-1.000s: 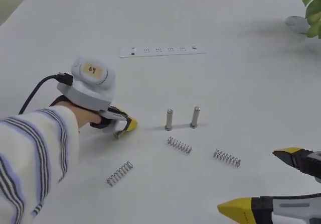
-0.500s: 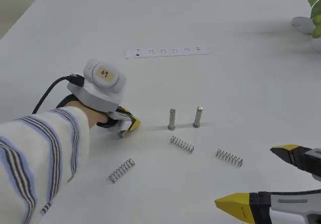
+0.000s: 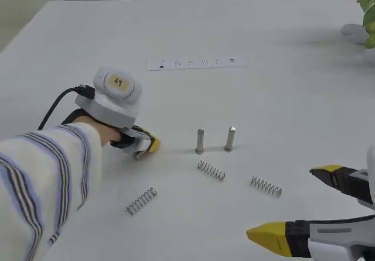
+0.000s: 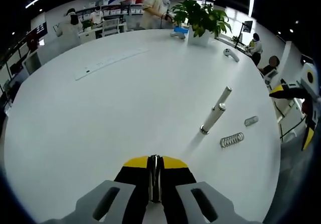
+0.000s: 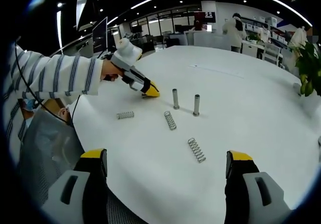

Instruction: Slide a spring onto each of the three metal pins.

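Observation:
Two metal pins (image 3: 200, 141) (image 3: 229, 138) stand upright side by side on the white table (image 3: 293, 97). Three springs lie flat: one at the left (image 3: 142, 201), one just before the pins (image 3: 211, 170), one to the right (image 3: 266, 185). My left gripper (image 3: 146, 147) rests low on the table left of the pins, shut on a third metal pin (image 4: 154, 181) that lies between its jaws. My right gripper (image 3: 281, 201) hovers at the near right, wide open, with nothing in it. From the right gripper view (image 5: 165, 158), the springs (image 5: 196, 149) and pins (image 5: 175, 98) lie ahead.
A white power strip (image 3: 196, 62) lies further back on the table. A green plant (image 3: 366, 9) and a small white object (image 3: 354, 31) stand at the far right. A black cable (image 3: 55, 106) trails from the left gripper.
The head camera has shifted slightly. Both grippers, the pins and the springs keep their places.

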A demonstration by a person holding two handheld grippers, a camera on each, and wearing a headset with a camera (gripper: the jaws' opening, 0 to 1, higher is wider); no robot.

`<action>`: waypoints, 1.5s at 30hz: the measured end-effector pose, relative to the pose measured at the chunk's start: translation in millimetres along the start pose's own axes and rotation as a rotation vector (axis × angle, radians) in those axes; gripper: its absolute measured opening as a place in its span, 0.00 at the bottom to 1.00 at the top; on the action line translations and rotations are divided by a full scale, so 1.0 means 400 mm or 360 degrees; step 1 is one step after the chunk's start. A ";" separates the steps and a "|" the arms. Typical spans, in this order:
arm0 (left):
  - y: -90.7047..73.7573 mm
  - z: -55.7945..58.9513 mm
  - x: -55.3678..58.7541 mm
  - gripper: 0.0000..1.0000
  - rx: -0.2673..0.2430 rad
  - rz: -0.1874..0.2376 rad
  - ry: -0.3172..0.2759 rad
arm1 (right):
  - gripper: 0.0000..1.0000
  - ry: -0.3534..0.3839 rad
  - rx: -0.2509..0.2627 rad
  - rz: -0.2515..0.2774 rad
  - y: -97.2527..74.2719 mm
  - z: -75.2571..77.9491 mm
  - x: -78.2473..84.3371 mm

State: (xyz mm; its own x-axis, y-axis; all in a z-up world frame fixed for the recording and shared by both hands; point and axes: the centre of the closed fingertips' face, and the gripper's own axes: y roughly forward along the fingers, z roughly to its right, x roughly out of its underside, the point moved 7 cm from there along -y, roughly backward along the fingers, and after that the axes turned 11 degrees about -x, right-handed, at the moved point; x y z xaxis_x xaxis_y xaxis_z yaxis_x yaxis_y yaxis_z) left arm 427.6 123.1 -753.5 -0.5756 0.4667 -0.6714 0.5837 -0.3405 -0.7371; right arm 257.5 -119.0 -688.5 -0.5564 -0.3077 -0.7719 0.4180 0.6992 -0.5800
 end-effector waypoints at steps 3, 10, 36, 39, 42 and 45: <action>-0.007 -0.001 0.004 0.00 -0.0008 -0.0013 0.0006 | 0.98 -0.0019 0.0002 -0.0006 -0.003 0.000 -0.005; -0.043 -0.020 -0.009 0.00 -0.0001 0.0022 -0.0035 | 0.98 -0.0027 -0.0003 -0.0019 -0.004 0.000 -0.004; -0.105 0.001 -0.042 0.00 0.0071 0.0173 0.0054 | 0.99 -0.0060 -0.0020 -0.0012 -0.003 -0.024 -0.023; -0.107 0.006 -0.048 0.00 0.0075 0.0188 0.0056 | 0.99 -0.0066 -0.0016 -0.0003 -0.002 -0.025 -0.027; -0.107 0.016 -0.051 0.00 0.0087 0.0192 0.0080 | 0.99 -0.0073 -0.0009 -0.0005 -0.003 -0.025 -0.030; -0.110 0.026 -0.056 0.00 0.0095 0.0207 0.0104 | 0.99 -0.0071 -0.0004 -0.0010 -0.005 -0.025 -0.030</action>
State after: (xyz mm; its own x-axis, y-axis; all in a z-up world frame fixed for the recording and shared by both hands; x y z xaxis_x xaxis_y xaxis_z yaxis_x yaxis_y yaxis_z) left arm 408.8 119.2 -706.8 -0.4575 0.4670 -0.7567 0.6147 -0.4488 -0.6486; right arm 256.2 -110.1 -675.4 -0.5264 -0.3402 -0.7792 0.4129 0.6989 -0.5841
